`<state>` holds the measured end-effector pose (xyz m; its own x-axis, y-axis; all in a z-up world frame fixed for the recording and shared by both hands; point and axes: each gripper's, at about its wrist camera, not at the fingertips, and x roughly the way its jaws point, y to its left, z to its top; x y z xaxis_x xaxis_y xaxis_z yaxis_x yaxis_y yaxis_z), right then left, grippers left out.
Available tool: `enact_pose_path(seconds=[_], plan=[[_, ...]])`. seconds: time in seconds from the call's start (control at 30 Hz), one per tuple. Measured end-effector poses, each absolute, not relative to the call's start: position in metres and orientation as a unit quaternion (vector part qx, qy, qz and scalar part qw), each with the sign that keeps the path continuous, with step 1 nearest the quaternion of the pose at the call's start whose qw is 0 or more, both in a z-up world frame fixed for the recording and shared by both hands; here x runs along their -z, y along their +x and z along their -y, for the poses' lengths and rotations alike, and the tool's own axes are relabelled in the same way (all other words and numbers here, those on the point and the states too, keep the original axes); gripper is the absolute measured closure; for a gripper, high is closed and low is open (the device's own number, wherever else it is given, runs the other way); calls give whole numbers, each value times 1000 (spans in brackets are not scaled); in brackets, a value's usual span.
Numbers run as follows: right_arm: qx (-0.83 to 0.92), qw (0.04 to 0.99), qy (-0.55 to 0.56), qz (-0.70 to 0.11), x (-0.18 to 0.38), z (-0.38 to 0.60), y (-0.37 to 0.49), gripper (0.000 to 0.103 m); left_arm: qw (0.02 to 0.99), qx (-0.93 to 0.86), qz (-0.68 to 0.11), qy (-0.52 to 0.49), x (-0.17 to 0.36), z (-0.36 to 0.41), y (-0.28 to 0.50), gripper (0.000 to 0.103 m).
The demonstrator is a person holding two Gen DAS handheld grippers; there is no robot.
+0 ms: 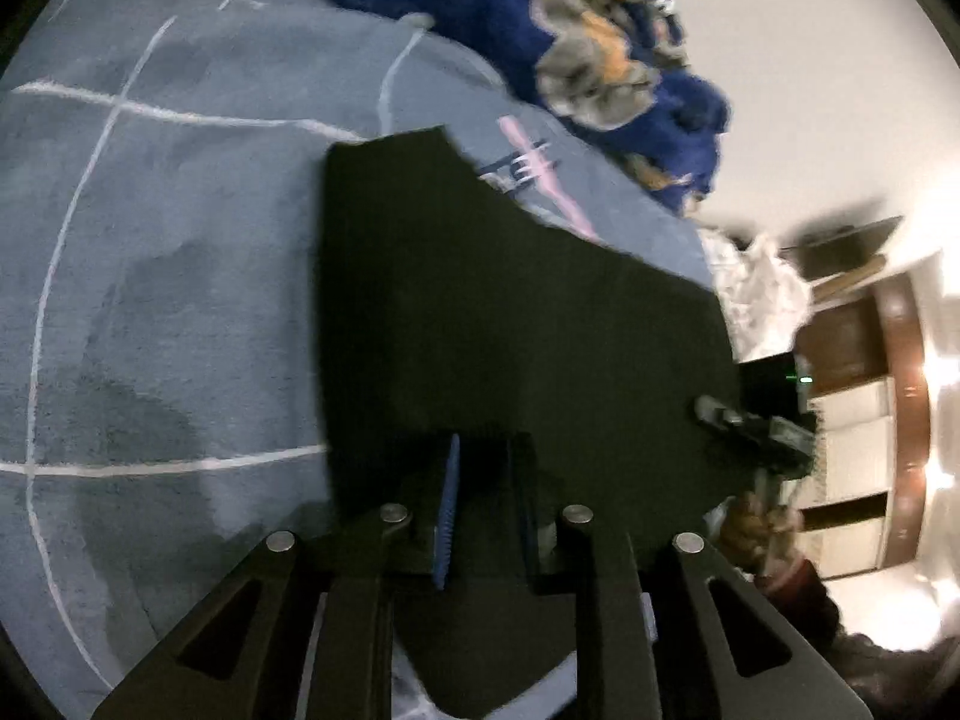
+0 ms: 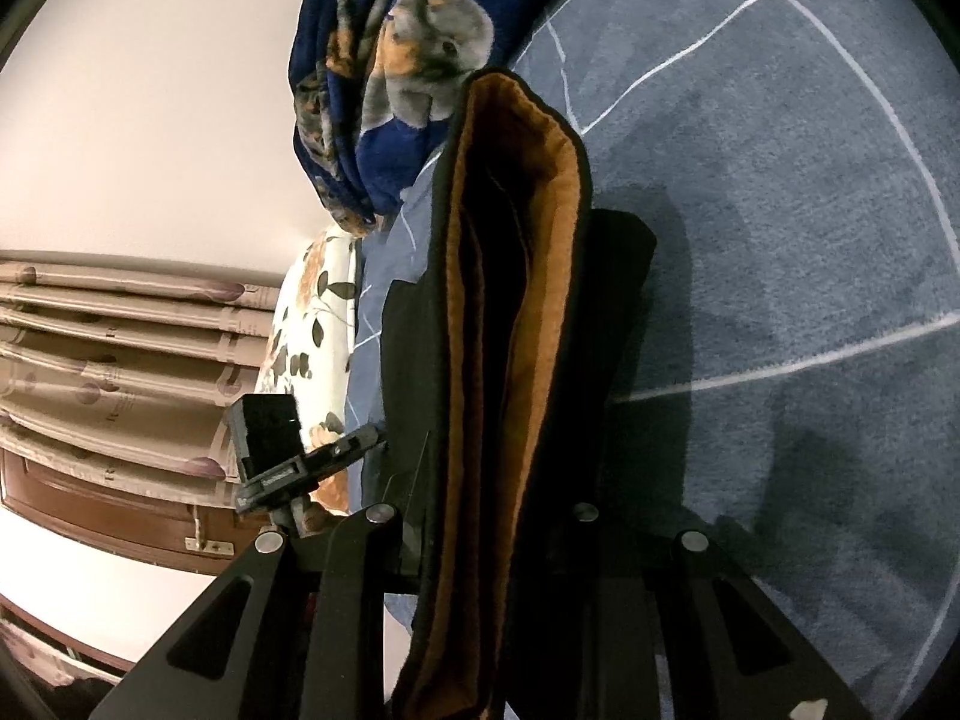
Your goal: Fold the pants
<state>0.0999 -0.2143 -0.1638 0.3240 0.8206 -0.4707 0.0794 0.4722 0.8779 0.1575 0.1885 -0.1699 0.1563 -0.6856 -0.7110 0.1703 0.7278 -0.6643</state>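
**Both grippers on the black pants above the bed**

We hold the pants (image 1: 510, 324) up off the grey cover (image 1: 150, 270), one gripper at each side. In our left wrist view the left gripper (image 1: 480, 516) has its fingers drawn narrow on the edge of the black cloth; the blue ribbed pad (image 1: 447, 516) of one finger presses against the fabric, which spreads out ahead of it as a broad dark sheet. At the far right edge of that sheet we see the other gripper (image 1: 750, 426), touching the cloth.

In our right wrist view the right gripper (image 2: 480, 540) is buried in fabric. The pants (image 2: 510, 312) hang doubled over it, with the orange lining (image 2: 540, 276) turned outward in a long fold. The fingers themselves are covered, so we cannot tell how wide they stand, though the cloth plainly runs between the two arms of the tool. The left gripper (image 2: 282, 450) shows at the left side of the cloth.

Behind the pants lies a blue blanket (image 2: 420, 60) with a grey and orange print, bunched at the head of the bed. A floral pillow (image 2: 312, 324) sits just beside the cover's edge. The cover carries thin white lines (image 1: 78, 204)
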Motion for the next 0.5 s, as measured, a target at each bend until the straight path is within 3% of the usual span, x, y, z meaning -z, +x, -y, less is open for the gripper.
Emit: enact_pose_path(seconds=[0.5], plan=[[-262, 679, 443, -523, 174, 214, 103, 80, 692, 353, -560, -287, 183, -191, 173, 83]])
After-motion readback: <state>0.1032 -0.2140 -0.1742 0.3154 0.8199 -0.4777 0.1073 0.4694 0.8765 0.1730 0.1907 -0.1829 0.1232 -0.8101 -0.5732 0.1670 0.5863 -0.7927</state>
